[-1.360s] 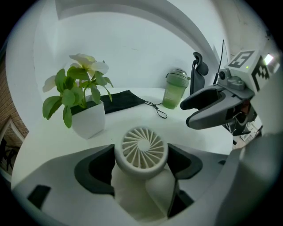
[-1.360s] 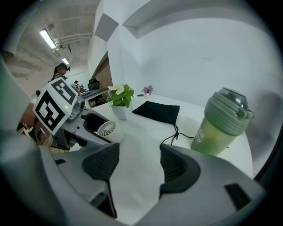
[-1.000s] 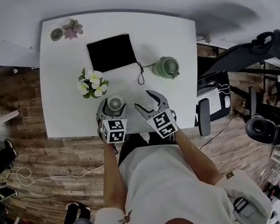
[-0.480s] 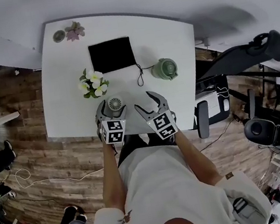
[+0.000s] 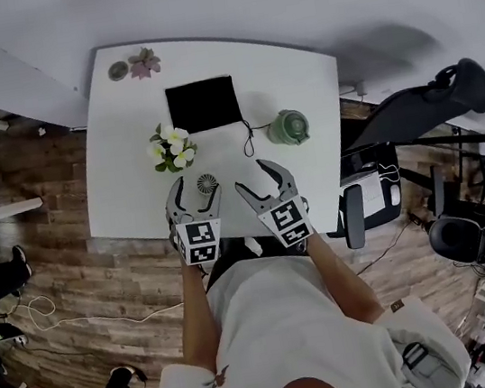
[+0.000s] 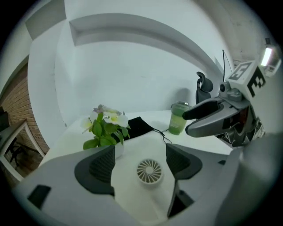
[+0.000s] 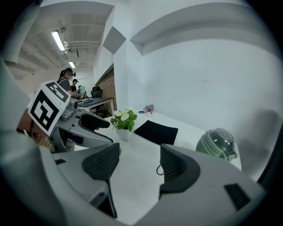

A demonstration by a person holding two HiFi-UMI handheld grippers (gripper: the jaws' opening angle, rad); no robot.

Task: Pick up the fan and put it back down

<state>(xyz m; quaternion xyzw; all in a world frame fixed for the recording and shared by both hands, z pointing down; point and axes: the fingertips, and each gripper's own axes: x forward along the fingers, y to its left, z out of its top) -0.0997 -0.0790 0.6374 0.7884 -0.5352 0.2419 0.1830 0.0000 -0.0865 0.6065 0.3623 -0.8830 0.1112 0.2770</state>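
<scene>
Small round white fan (image 5: 207, 183) resting on a white table (image 5: 128, 161), free of any grip, with a flower pot (image 5: 174, 147) just beyond it. Left gripper (image 5: 196, 189) poised over the fan, jaws released and wide though just now closing a little, pads either side without touching. Right gripper (image 5: 251, 175) just right of the fan, jaws apart, empty.

fan (image 6: 149, 171) white | pouch (image 5: 203, 104) black | jar (image 5: 289, 127) green | floor (image 5: 72, 270) brown planks

White table (image 5: 297, 79) carries: small fan (image 5: 207, 183), flower pot (image 5: 173, 147), black pouch (image 5: 203, 105), green jar (image 5: 289, 127), pink plant (image 5: 146, 64).
</scene>
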